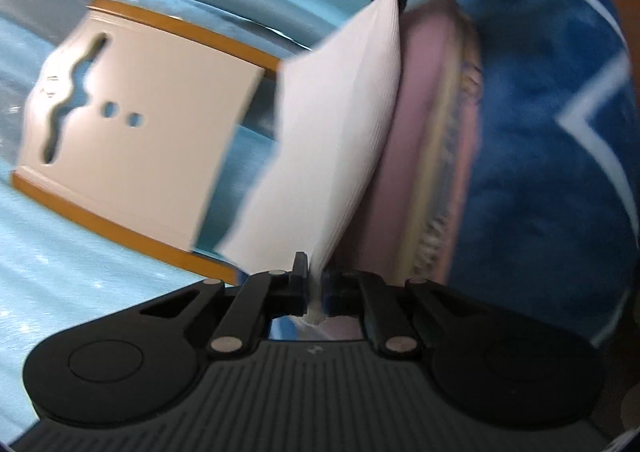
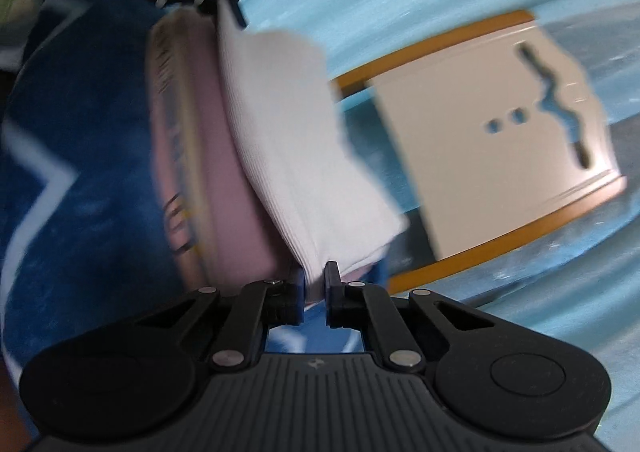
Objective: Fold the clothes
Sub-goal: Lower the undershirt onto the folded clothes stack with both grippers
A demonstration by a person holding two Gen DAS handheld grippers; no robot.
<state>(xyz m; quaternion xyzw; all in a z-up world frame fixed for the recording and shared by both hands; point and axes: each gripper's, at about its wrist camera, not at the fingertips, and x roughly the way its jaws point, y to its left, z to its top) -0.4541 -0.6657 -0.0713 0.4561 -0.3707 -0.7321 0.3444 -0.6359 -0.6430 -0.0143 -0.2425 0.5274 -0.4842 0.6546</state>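
**White cloth held up between my two grippers, fold half made**

White cloth (image 1: 340,124) hangs stretched between my two grippers, one corner in each, filling the middle of both views. I judge that I am mid-fold: the piece is lifted clear and hangs doubled, not yet laid down.

Largest to smallest, counted:

- One light blue surface (image 1: 80,272) spreads across the left of the left view and the right of the right view.
- One dark blue blanket (image 1: 540,172) with pale lines fills the right of the left view.
- One cream folding board (image 1: 132,132) with orange edges lies on the blue surface, at left centre.
- One pink piece (image 1: 424,132) stands just behind the white cloth; whether they touch I cannot tell.
- One white cloth.
- Two grippers: my left gripper (image 1: 314,284) at bottom centre has its jaws closed on the cloth's lower corner; my right gripper (image 2: 314,286) has its jaws pinched on the other corner.

Next, I think, both grippers must travel together, keeping the edge taut, and lower the cloth flat, probably onto the board, before either lets go.
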